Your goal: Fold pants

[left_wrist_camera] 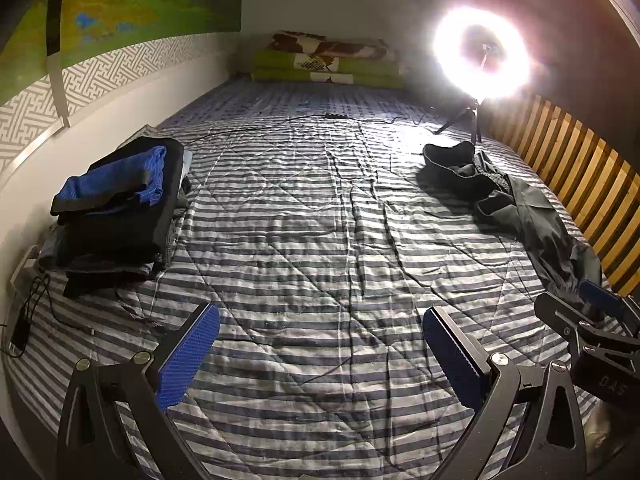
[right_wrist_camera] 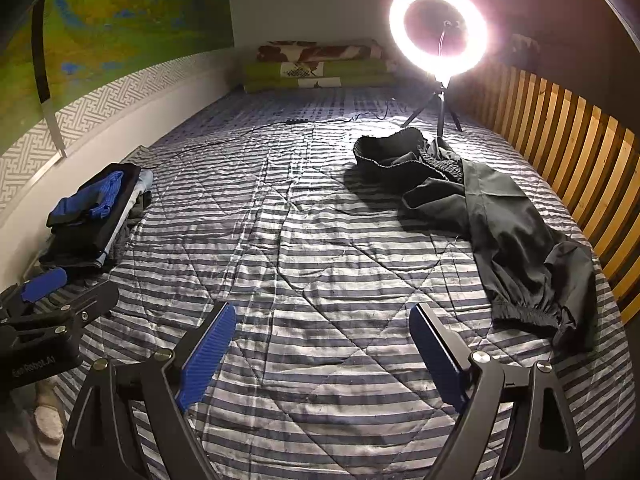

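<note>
Dark grey pants (right_wrist_camera: 500,224) lie crumpled on the right side of the striped bed, waistband toward the ring light and one elastic cuff near the front right. They show in the left wrist view as pants (left_wrist_camera: 520,208) along the right edge. My left gripper (left_wrist_camera: 320,316) hovers open over bare quilt, nothing between its blue pads. My right gripper (right_wrist_camera: 322,312) is open too, over the quilt, left of the cuff, with nothing between its pads. Each gripper shows at the edge of the other's view: the right gripper (left_wrist_camera: 592,312), the left gripper (right_wrist_camera: 52,292).
A stack of folded clothes (left_wrist_camera: 116,208) sits at the left by the wall. A lit ring light on a tripod (right_wrist_camera: 438,28) stands at the back right, its cable (right_wrist_camera: 240,132) running across the quilt (right_wrist_camera: 312,248). A wooden slatted rail (right_wrist_camera: 560,140) borders the right; pillows (right_wrist_camera: 316,68) at the head.
</note>
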`<act>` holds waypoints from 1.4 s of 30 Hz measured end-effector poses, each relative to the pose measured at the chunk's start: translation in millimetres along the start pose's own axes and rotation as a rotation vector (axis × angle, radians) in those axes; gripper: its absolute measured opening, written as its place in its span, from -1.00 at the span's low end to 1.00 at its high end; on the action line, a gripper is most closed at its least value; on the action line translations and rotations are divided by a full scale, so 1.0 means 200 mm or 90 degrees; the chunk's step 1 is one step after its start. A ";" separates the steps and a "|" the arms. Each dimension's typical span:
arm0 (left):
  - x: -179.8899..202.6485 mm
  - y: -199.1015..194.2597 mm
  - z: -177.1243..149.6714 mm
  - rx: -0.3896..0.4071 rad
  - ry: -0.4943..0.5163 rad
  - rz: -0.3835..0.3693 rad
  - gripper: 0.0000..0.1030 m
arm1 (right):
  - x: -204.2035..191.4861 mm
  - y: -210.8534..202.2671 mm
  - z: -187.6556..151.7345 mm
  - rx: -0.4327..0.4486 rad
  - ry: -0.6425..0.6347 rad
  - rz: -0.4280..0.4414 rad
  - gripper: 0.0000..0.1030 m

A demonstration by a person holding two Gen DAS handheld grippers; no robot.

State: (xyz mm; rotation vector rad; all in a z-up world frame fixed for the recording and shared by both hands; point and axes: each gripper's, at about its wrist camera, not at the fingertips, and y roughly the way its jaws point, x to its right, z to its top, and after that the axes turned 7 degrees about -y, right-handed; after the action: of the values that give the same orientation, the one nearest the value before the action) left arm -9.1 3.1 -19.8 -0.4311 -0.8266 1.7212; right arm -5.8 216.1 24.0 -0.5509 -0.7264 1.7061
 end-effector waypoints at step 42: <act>-0.04 0.06 0.02 -0.025 -0.039 0.022 1.00 | 0.55 0.21 0.13 -0.008 0.074 -0.063 0.67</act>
State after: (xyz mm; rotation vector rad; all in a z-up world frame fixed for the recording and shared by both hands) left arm -17.0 -6.3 -26.8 -0.4227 -0.9021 1.7600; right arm -78.8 311.5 13.8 -0.6078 -0.6702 1.5663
